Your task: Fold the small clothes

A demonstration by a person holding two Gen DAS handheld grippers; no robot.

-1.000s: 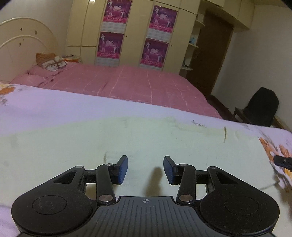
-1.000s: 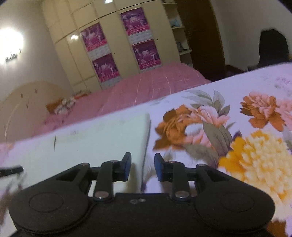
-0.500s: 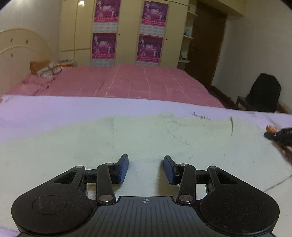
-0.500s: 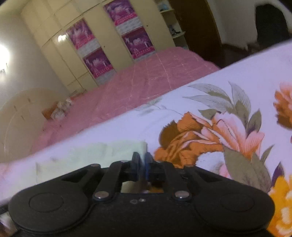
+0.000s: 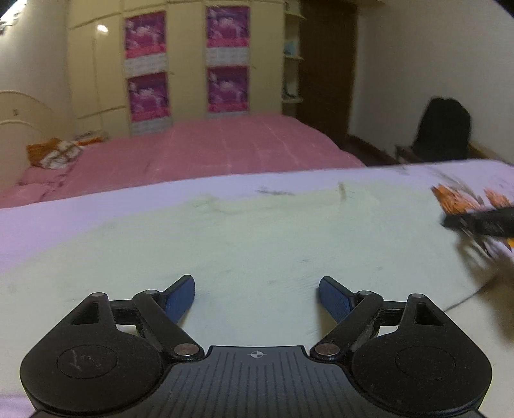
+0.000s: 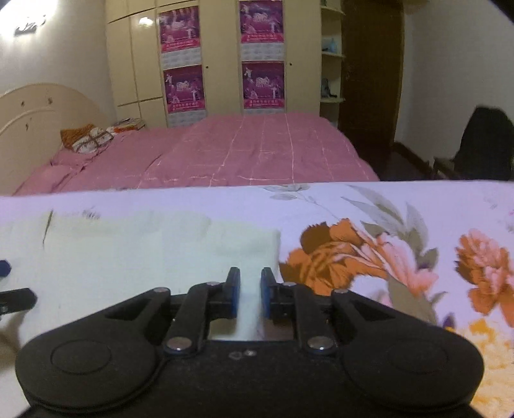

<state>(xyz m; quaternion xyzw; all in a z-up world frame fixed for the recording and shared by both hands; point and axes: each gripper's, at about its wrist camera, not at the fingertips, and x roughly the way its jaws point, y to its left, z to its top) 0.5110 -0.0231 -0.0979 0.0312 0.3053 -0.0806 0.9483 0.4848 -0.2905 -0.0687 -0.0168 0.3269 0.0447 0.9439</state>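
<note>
Lying flat on the flowered bedspread (image 6: 401,205), the pale garment (image 5: 257,244) is awaiting folding; left hand-held gripper (image 5: 257,297) has just been spreading, empty; right hand-held gripper (image 6: 250,294), reopening slightly, is straddling the garment's right edge.

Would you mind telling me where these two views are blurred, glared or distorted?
Left wrist view: the right gripper at the right edge is smeared by motion blur, the pale garment is soft, and a ceiling light glares on the wardrobe. Right wrist view: sharper on the pink bed, a wall lamp blows out top left; fisheye vignetting darkens both views' corners.
</note>
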